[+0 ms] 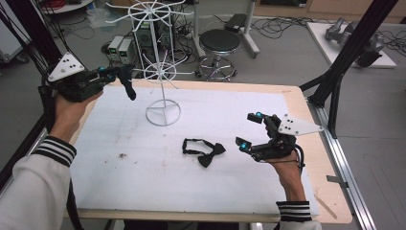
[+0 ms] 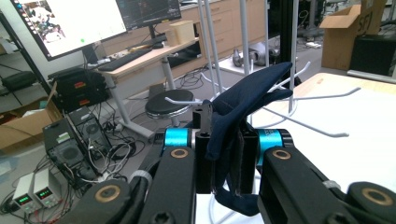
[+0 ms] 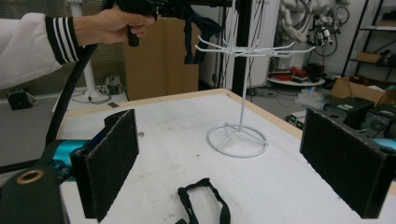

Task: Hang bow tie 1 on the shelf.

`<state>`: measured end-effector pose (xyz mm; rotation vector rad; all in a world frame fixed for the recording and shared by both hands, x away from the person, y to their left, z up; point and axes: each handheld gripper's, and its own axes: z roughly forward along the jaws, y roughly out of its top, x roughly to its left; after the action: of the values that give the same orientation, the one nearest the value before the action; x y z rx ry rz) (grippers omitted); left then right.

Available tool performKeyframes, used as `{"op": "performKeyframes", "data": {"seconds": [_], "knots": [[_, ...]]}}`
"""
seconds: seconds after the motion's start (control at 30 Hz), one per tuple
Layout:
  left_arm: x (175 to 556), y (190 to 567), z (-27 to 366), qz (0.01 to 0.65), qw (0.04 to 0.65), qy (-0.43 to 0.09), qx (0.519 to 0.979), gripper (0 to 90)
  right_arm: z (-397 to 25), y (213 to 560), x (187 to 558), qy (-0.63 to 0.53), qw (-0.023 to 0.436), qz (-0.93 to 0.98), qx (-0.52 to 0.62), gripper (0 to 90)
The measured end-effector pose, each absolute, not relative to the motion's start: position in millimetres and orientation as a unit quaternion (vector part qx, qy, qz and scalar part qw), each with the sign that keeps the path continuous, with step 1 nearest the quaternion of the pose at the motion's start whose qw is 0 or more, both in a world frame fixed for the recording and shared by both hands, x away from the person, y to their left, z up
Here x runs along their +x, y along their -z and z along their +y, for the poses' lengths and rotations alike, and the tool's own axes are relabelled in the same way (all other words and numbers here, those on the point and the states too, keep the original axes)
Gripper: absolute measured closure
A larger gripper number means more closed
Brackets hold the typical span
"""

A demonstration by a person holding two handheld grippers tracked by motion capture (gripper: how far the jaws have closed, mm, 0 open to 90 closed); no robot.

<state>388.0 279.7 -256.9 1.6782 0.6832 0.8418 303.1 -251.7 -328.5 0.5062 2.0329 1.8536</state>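
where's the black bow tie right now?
In the high view the black bow tie lies flat on the white mat, just left of the open right gripper and in front of the white wire rack.

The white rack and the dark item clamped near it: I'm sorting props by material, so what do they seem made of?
The white rack looks like thin metal wire with a white coating: slim rigid prongs and a ring base. The dark item in the left hand-held gripper looks like soft navy fabric: it folds and droops. The exact fibre can't be told.
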Motion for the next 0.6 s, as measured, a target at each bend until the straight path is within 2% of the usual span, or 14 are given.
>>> {"op": "performKeyframes", "data": {"seconds": [0.23, 0.6], "knots": [[391, 256, 273, 0.287, 0.538, -0.354, 0.709, 82.3, -257, 339, 300, -0.658, 0.177, 0.705, 0.196, 11.0], [396, 258, 260, 0.285, 0.525, -0.355, 0.719, 82.3, -268, 355, 298, -0.653, 0.223, 0.680, 0.249, 11.0]]}}
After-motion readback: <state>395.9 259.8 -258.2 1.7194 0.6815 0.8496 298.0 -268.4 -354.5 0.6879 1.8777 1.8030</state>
